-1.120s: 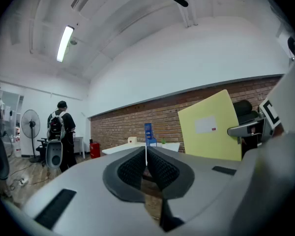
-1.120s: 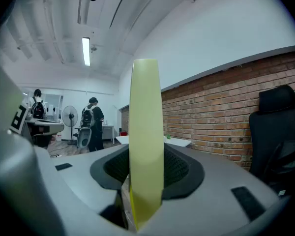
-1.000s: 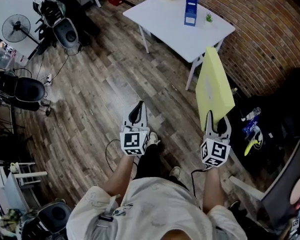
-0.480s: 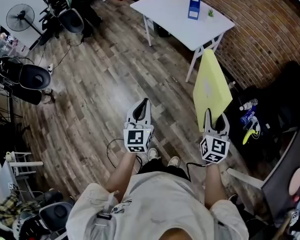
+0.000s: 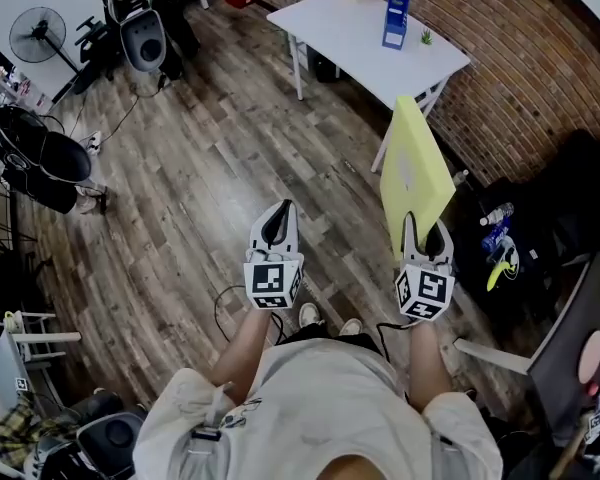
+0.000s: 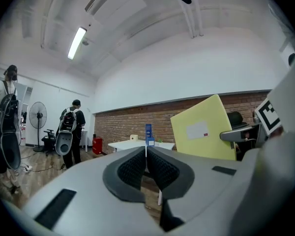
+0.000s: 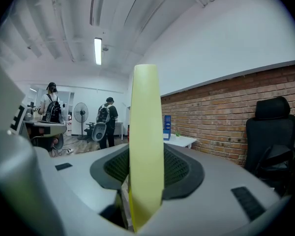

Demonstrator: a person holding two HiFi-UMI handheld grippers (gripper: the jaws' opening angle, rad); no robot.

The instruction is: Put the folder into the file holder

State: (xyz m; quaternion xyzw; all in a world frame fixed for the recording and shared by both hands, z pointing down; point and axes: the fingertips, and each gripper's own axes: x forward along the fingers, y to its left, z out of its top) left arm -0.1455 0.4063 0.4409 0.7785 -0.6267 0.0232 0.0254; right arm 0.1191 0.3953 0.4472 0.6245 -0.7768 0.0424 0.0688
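Here our right gripper clamps the yellow folder upright by its lower edge, our left gripper at its nine o'clock has jaws pressed together, empty, and the blue file holder stands well apart at twelve o'clock on the white table.

Your left gripper fills the lower frame, its jaws pressed together with nothing between them. Right of centre, a yellow folder bearing a white label stands tilted before a brick wall. Just above the jaw tips sit a white table and a blue file holder. At left, a person wearing a backpack stands near a fan.
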